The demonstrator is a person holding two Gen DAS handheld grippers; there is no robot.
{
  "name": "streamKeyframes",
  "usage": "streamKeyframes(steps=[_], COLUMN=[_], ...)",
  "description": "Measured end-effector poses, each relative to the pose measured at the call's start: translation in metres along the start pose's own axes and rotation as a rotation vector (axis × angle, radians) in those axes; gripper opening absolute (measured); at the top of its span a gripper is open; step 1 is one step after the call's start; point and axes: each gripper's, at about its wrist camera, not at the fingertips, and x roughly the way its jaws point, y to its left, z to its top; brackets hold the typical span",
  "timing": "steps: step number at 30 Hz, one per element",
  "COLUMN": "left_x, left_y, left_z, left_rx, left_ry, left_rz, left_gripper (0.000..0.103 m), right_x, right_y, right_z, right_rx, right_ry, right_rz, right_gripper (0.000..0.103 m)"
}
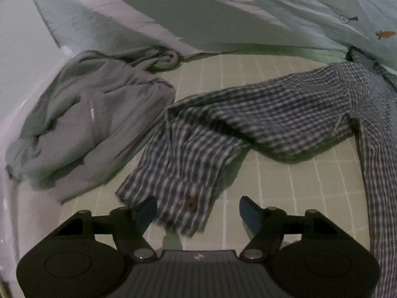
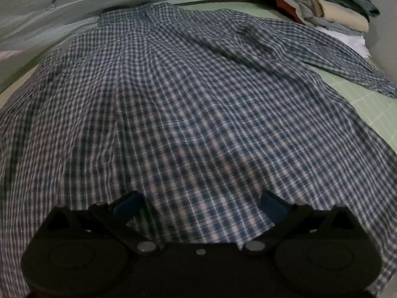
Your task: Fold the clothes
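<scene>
A blue-and-white checked shirt (image 2: 193, 104) lies spread on a green gridded sheet (image 1: 285, 186). In the left wrist view its sleeve (image 1: 260, 114) stretches from the right, and the cuff with a brown button (image 1: 191, 203) lies between my fingers. My left gripper (image 1: 198, 211) is open around the cuff end, jaws wide apart. My right gripper (image 2: 201, 206) is open, low over the shirt's body, its fingers set on or just above the cloth. The other sleeve (image 2: 335, 57) lies at the far right.
A crumpled grey garment (image 1: 94, 119) lies left of the cuff near the bed's edge. A pale quilt with carrot prints (image 1: 223, 15) runs along the back. A stack of folded clothes (image 2: 330, 2) sits at the far right corner.
</scene>
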Motion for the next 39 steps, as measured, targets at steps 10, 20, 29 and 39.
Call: streamKeyframes(steps=[10, 20, 29, 39], left_x=[0.003, -0.017, -0.038, -0.08], left_y=[0.03, 0.061, 0.054, -0.028], left_z=[-0.01, -0.031, -0.053, -0.048], left_rx=[-0.112, -0.165, -0.296, -0.23], left_ry=[-0.02, 0.008, 0.052, -0.047], left_rz=[0.067, 0.142, 0.136, 0.033], left_gripper=[0.004, 0.004, 0.006, 0.076], right_x=[0.005, 0.006, 0.004, 0.001], right_y=[0.01, 0.01, 0.009, 0.004], right_z=[0.006, 0.005, -0.003, -0.005], right_rx=[0.012, -0.008, -0.042, -0.14], right_ry=[-0.005, -0.025, -0.066, -0.079], right_rz=[-0.008, 0.005, 0.028, 0.096], right_gripper=[0.103, 0.103, 0.103, 0.103])
